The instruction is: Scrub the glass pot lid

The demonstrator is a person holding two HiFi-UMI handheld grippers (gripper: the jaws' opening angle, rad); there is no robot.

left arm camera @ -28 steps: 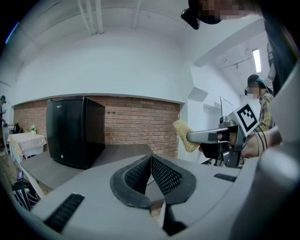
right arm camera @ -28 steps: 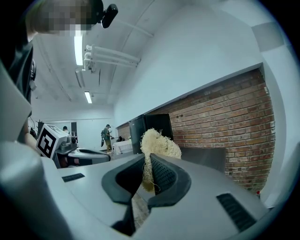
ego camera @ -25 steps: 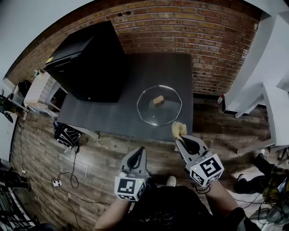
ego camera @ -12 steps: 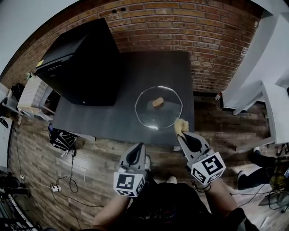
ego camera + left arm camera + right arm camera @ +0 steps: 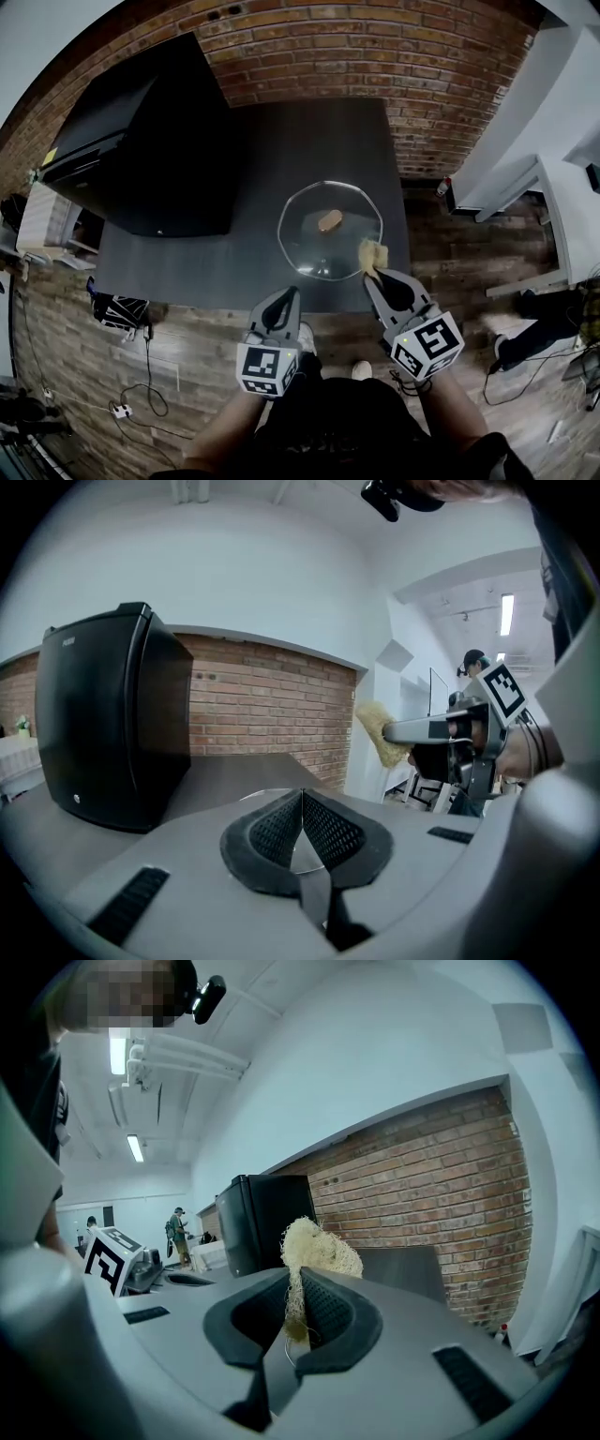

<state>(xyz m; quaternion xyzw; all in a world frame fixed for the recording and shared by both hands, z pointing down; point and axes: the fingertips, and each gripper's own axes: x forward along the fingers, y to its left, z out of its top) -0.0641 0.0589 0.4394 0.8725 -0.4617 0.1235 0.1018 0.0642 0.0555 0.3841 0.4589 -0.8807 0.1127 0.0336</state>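
The right gripper (image 5: 375, 274) has come forward, and the loofah scrubber (image 5: 373, 255) pinched in its jaws now hangs over the near right rim of the glass pot lid (image 5: 309, 246), which lies on the dark table (image 5: 281, 141). The left gripper (image 5: 285, 302) waits short of the table, jaws together and empty. The scrubber is best pressed down lightly and moved in circles, or the lid may slide.
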